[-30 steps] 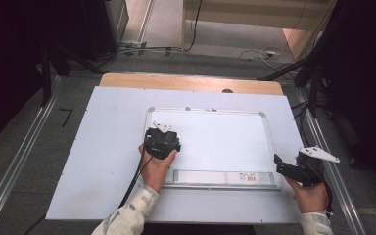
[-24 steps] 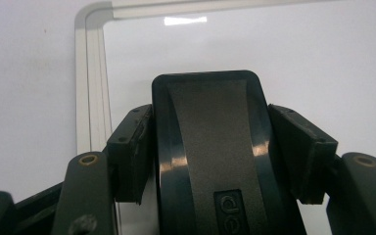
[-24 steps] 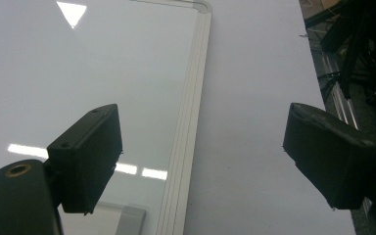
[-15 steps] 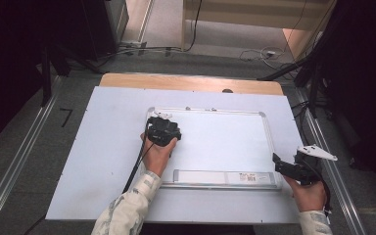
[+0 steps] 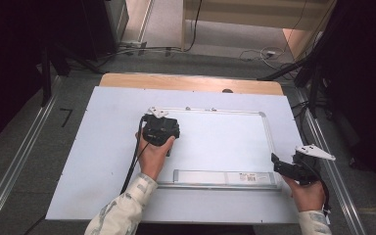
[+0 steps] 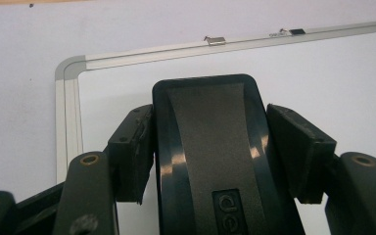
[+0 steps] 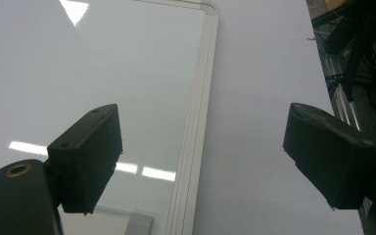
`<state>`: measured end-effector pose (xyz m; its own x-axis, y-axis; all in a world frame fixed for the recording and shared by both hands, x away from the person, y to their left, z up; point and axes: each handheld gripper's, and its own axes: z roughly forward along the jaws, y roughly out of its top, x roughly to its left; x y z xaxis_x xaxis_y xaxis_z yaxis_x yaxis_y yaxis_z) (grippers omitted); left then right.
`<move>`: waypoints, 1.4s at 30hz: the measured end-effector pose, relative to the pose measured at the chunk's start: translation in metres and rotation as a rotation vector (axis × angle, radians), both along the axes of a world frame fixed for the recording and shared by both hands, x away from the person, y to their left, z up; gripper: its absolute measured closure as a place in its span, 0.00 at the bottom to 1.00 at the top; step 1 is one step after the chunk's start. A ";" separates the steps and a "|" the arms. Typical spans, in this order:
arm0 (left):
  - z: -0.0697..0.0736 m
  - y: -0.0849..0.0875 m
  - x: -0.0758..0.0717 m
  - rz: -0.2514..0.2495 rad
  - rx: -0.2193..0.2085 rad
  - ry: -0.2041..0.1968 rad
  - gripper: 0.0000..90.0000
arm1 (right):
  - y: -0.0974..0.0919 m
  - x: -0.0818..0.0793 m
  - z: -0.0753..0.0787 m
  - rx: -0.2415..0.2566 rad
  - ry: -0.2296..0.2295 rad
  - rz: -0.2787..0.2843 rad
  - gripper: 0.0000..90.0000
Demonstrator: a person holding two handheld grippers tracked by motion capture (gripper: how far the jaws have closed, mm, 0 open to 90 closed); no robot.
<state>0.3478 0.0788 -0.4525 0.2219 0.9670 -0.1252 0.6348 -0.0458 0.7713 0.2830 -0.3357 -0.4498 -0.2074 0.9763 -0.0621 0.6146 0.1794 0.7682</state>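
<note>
Eraser (image 6: 210, 156) is sitting clamped in our left claw (image 5: 160, 128) over the whiteboard's (image 5: 225, 142) top-left corner, flat side down for wiping. Right claw (image 5: 286, 167) is hanging apart, empty, by the board's right edge, keeping clear.

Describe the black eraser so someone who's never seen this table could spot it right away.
Find the whiteboard lying flat on the white table. Over its upper left corner, the left hand-held gripper clamps the eraser: a glossy black rounded block with a matte centre strip, the one loose item there.
</note>
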 end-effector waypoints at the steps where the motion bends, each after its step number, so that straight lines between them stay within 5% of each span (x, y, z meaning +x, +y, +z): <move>1: 0.000 -0.001 -0.001 0.003 0.001 -0.002 0.43 | 0.000 0.000 0.000 0.001 0.001 0.000 0.15; 27: 0.008 0.021 -0.003 0.081 -0.012 -0.007 0.43 | 0.000 0.000 0.000 0.000 -0.003 0.001 0.15; 42: -0.004 0.036 0.021 0.160 -0.014 0.025 0.43 | -0.001 0.001 0.000 0.007 -0.002 0.001 0.15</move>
<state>0.3689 0.1153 -0.4566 0.0614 0.9879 -0.1427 0.6524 0.0685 0.7547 0.2839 -0.3364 -0.4494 -0.2079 0.9765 -0.0561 0.6126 0.1747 0.7708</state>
